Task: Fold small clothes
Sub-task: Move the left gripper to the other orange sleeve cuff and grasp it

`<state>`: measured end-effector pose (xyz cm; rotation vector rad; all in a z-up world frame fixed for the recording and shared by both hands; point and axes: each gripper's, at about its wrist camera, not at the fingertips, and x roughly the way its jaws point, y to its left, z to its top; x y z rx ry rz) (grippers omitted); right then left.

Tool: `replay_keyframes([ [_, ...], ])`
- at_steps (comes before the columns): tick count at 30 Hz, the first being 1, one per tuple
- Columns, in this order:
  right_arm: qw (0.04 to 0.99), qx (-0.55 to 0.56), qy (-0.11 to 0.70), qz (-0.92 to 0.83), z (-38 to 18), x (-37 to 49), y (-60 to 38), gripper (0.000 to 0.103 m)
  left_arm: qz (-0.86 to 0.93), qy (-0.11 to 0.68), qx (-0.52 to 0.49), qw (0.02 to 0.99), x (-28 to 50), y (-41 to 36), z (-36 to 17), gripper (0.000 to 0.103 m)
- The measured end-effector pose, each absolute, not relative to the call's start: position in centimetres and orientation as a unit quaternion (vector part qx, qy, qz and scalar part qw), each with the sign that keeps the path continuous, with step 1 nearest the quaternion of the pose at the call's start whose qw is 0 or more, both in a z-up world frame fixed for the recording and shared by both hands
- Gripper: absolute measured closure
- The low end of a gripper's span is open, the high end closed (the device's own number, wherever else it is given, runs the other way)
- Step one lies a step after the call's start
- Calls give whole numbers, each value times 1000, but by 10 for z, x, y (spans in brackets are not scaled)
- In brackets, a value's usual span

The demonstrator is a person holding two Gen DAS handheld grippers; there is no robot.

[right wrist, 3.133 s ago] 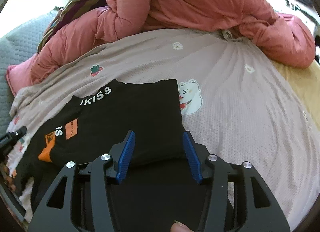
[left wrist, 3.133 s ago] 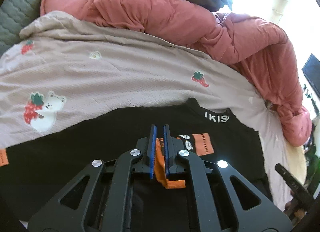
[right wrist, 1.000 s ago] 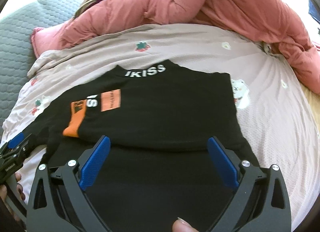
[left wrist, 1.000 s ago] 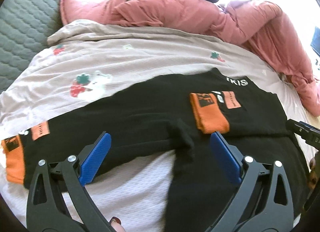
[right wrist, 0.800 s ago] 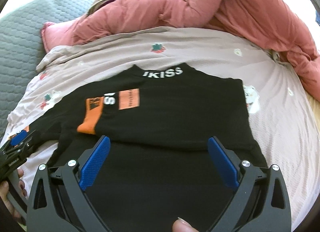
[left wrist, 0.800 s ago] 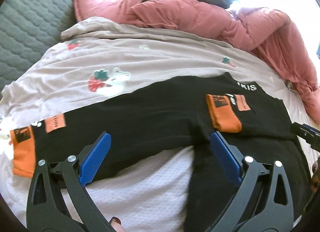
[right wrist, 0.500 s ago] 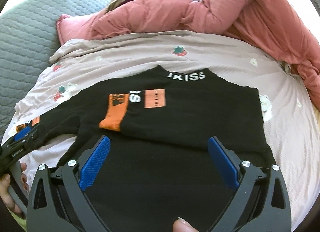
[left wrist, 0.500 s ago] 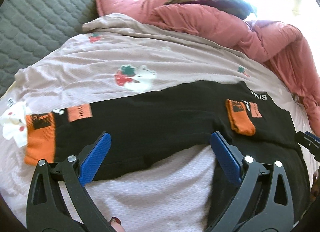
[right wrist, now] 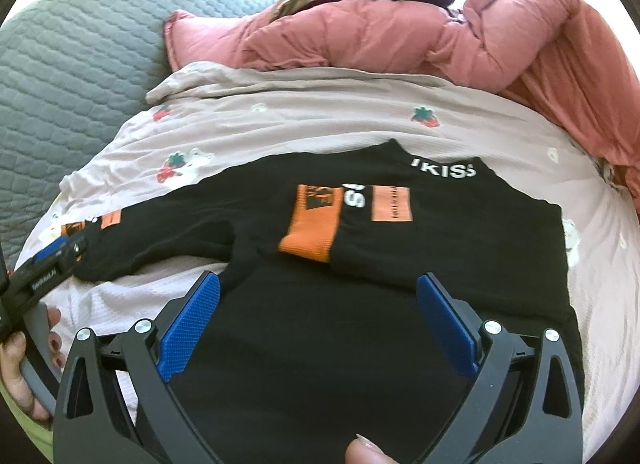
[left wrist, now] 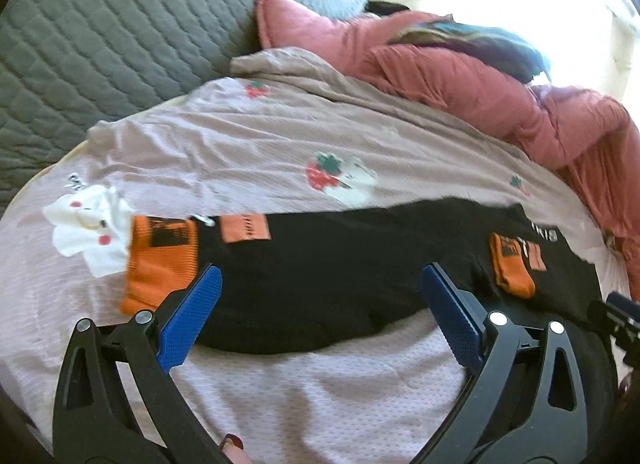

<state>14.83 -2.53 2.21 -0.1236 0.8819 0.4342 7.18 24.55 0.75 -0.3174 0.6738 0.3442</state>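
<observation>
Bed: a mauve bedsheet printed with strawberries and bears [left wrist: 280, 136] covers it, with a rumpled pink quilt [right wrist: 400, 36] heaped at the far side.
Garment: my black long-sleeved top with orange cuffs [right wrist: 360, 264] lies flat on the sheet; one sleeve is folded across the chest, its orange cuff [right wrist: 312, 224] lying just below the collar lettering.
Open sleeve: the other sleeve [left wrist: 320, 260] stretches out sideways, ending in its flat orange cuff [left wrist: 160, 264].
Risk: I judge that pinching only the cuff's top layer would drag the sleeve crooked, or pull loose the sleeve already folded.
Left hand-held gripper [left wrist: 320, 316]: spread wide, holding nothing, hovering over the stretched sleeve.
Right hand-held gripper [right wrist: 320, 324]: equally wide, holding nothing, above the top's lower body.
</observation>
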Motion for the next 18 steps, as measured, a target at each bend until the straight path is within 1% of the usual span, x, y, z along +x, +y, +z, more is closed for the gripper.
replay_keyframes([
  [4,877,-66,422,220,23,145,-13,5,200,307,-158,917,62,257,14,10],
  [9,873,-72,422,233,23,141,1,5,241,300,-175,906,54,274,14,10],
  [18,863,-98,408,281,31,140,48,4,293,316,-222,875,44,304,0,10],
])
